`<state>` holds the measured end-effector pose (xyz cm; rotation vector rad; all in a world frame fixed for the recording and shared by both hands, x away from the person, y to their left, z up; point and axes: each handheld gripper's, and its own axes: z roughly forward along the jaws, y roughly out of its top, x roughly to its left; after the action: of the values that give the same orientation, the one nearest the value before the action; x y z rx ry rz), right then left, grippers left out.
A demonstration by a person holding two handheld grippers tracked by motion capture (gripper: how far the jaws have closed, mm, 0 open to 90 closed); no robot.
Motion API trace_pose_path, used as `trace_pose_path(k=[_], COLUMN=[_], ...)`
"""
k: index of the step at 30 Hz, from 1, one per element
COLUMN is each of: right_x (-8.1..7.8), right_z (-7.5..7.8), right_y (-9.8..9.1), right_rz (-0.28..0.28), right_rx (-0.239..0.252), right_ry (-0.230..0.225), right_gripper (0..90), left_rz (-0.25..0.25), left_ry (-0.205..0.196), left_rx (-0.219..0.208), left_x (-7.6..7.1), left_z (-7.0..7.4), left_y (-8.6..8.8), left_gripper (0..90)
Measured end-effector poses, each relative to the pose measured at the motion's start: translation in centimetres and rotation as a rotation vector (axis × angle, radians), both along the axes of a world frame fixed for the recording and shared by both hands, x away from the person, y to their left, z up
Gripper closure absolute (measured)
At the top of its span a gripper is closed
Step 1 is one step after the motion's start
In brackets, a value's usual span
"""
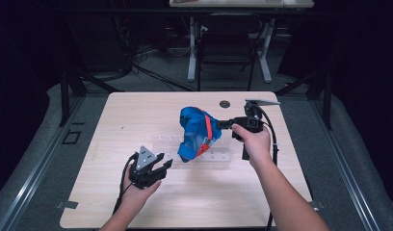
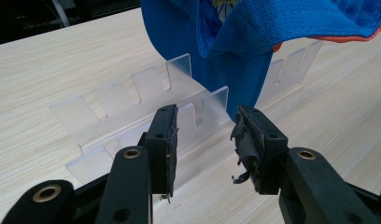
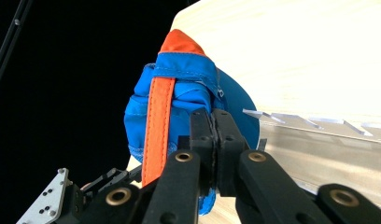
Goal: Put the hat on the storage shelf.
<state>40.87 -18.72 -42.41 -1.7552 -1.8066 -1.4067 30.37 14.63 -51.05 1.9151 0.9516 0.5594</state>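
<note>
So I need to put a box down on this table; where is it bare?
Bare: the table's far-left part beyond the rack, and the near edge between the forearms. Crowded: the middle, with rack, cap and both claws.

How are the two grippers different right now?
The left gripper is open and holds nothing; the right gripper is shut on the blue cap. The left sits low near the table; the right is raised, holding the cap up. Both are black, each in one hand.

My desk (image 1: 137, 115) is pale wood – a clear slotted rack (image 1: 214, 156) lies on it near the middle, and a round dark grommet (image 1: 225, 104) sits by its far edge.
</note>
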Motion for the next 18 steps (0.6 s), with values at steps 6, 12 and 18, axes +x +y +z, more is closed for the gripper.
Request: trace_pose_path(k=[6, 12, 18], right_x=[-0.2, -0.8, -2.0], right_z=[0.3, 0.7, 1.2], right_y=[-0.8, -1.5, -2.2], right_rz=[-0.021, -0.032, -0.041], right_rx=[-0.023, -0.115, -0.175], right_ry=[-0.014, -0.063, -0.127], right_gripper=[78.0, 70.0, 62.4], left_rz=[0.016, 0.026, 0.028], left_ry=[-0.006, -0.002, 0.002], left_rx=[0.0, 0.0, -0.002], left_x=[-0.1, -0.1, -0.2], left_z=[0.2, 0.3, 0.4], left_y=[0.6, 1.3, 1.7], left_gripper=[58.8, 56.4, 53.1])
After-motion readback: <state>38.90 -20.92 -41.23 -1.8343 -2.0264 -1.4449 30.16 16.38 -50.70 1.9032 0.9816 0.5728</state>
